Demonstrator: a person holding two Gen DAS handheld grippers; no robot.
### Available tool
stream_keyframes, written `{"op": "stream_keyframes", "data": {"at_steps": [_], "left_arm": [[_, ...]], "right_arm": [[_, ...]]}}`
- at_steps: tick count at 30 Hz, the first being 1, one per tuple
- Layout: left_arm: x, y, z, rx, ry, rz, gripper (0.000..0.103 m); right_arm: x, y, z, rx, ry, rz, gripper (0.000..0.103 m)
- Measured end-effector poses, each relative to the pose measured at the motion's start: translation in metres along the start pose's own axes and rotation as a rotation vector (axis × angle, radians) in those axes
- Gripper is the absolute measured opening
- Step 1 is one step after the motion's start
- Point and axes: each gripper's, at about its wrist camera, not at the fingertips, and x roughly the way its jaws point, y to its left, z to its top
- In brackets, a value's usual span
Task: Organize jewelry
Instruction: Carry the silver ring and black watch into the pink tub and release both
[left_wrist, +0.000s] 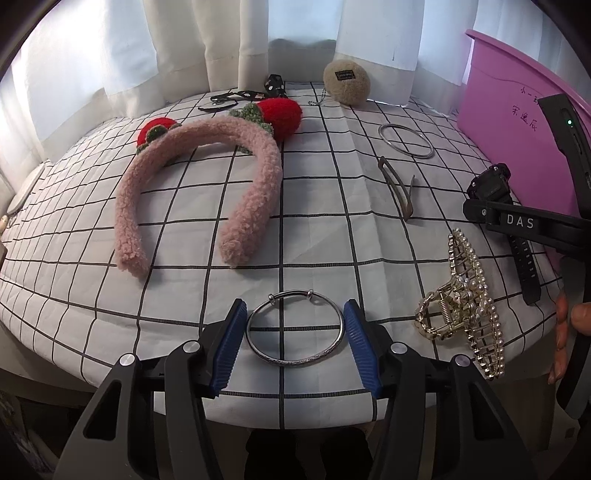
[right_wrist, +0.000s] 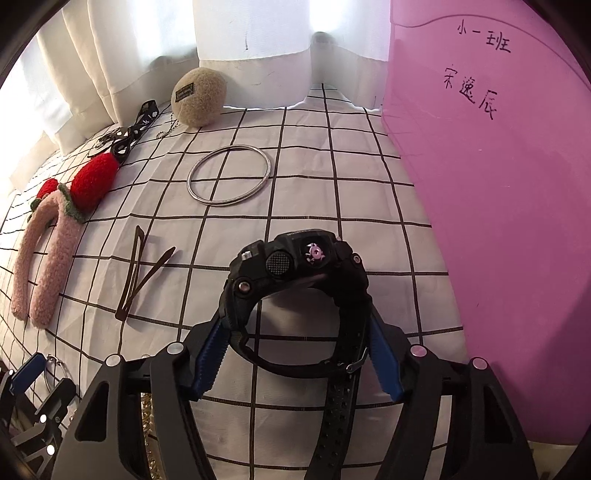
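A: Jewelry is spread over the checked cloth (left_wrist: 317, 206) on the worktop: a silver bangle (left_wrist: 295, 328) lies flat at the near edge, between the blue pads of the left gripper (left_wrist: 294, 341). The jaws are half apart, the pads just at the ring's sides; I can't say they press it yet

B: And the other hand?

A: The right gripper (right_wrist: 295, 354) has its jaws around the black watch (right_wrist: 295, 273), pads against the strap on both sides, so I'd call that clamped. The pink bin (right_wrist: 498, 221) stands just beside it

B: What worries you?

A: The bangle is thin, round and hard. If the pads close off-centre it could squirt out sideways or tip up, and it sits close to the worktop's edge, so it might go over

B: The watch?

A: The strap is flexible. It may fold and let the heavy case swing or slip during the lift

B: Anything nearby at risk?

A: The pearl hair claw (left_wrist: 465, 310) lies near the bangle, between the two tools; a sliding ring could knock it. The fuzzy headband (left_wrist: 195, 192) and second bangle (right_wrist: 231, 175) are well apart
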Motion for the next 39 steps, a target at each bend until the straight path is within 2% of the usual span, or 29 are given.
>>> {"op": "stream_keyframes", "data": {"at_steps": [8,23,28,33,39], "left_arm": [[-0.015,0.004,0.01,-0.007,-0.055,-0.006,0.052],[-0.049,0.003,0.053,0.002,-0.164,-0.023,0.052],[-0.068,-0.001,0.071,0.017,-0.216,-0.035,0.052],[-0.099,-0.01,0.098,0.058,-0.3,-0.065,0.052],[-0.141,-0.043,0.136,0.133,-0.425,-0.156,0.053]], "right_arm": [[-0.008,0.001,0.0,0.014,-0.01,0.036,0.065],[-0.053,0.011,0.021,0.013,-0.099,0.093,0.064],[-0.083,0.012,0.034,0.02,-0.161,0.123,0.064],[-0.131,0.01,0.05,0.034,-0.261,0.155,0.064],[-0.197,-0.021,0.066,0.086,-0.395,0.132,0.064]]}}
